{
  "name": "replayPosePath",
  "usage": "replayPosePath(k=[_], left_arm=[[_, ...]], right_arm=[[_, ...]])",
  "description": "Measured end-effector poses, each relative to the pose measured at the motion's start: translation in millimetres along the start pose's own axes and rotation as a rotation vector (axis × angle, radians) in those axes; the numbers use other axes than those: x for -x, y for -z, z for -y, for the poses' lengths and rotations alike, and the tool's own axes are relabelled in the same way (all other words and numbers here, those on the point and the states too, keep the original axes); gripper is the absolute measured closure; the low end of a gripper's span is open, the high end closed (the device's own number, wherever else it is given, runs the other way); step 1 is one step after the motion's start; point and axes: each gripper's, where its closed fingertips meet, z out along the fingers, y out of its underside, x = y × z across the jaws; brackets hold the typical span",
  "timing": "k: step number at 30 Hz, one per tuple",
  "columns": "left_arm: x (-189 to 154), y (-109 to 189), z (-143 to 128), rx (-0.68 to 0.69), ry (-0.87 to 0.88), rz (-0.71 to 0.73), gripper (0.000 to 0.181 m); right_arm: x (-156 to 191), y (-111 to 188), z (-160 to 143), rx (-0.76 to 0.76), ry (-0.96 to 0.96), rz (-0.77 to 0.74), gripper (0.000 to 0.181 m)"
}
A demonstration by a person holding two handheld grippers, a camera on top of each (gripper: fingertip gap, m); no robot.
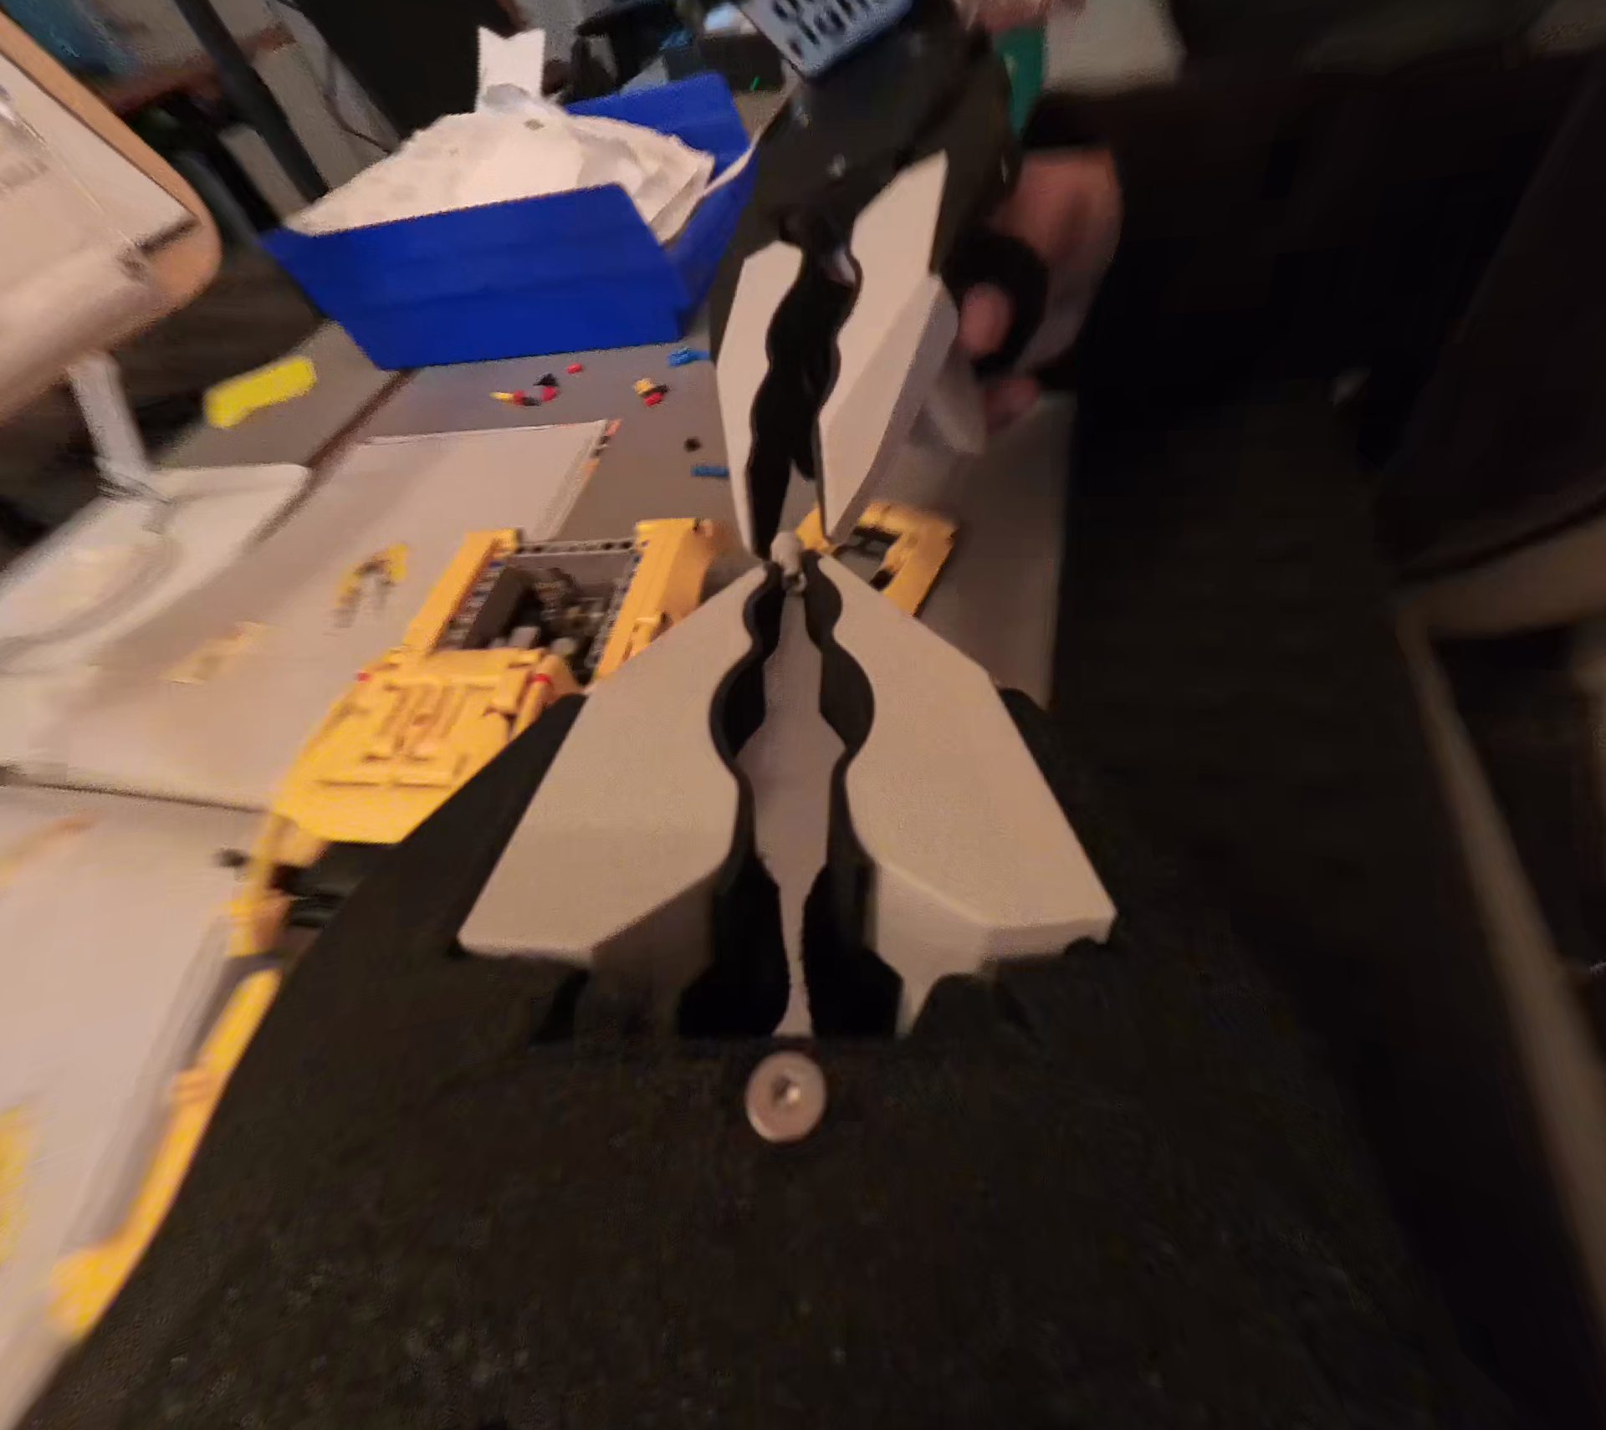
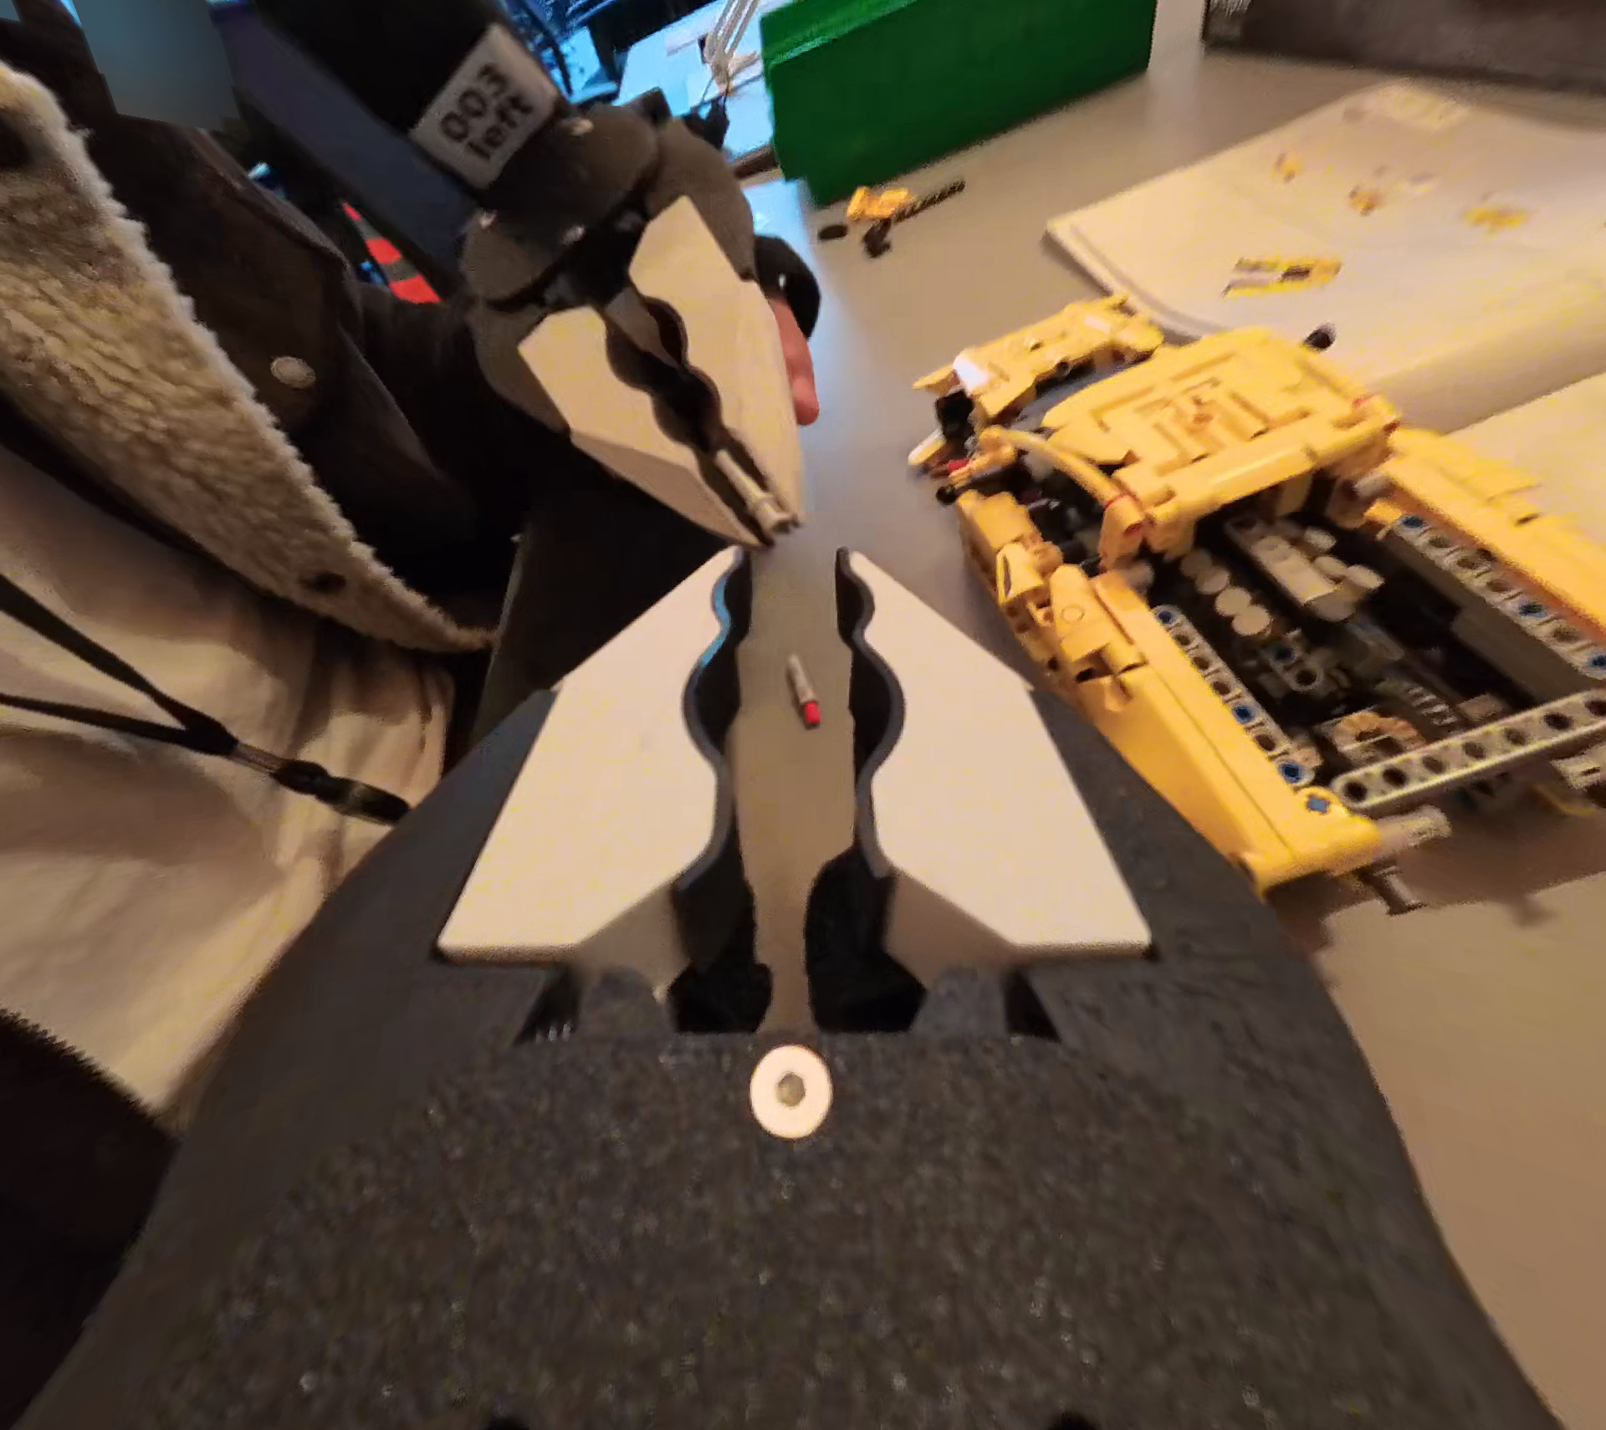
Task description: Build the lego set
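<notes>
Left gripper (image 2: 769, 519) jaws pinching what looks like a grey pin (image 2: 754, 495); right gripper (image 2: 791, 563) jaws parted, empty

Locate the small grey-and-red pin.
In the right wrist view the grey-and-red pin lies on the grey table between the open right gripper's fingers, left of the yellow model.

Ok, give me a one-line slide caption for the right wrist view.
Left gripper holds a small grey pin facing the open right gripper, beside the half-built yellow lego vehicle.
</notes>
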Motion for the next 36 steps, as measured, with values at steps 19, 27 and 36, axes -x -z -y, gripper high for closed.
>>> replayPosePath(k=[19,27,36], left_arm=[[-9.2,25.6,33.9,-0.276,0.925,-0.61,0.178],[-8.1,27.8,35.9,-0.294,0.959,-0.634,0.178],[-4.2,34.2,42.4,-0.349,1.004,-0.682,0.178]], right_arm=[[7.7,6.0,32.2,-0.229,0.566,-0.242,0.156],[10.0,2.0,32.8,-0.225,0.587,-0.25,0.159],[13.2,3.4,38.5,-0.255,0.58,-0.244,0.162]])
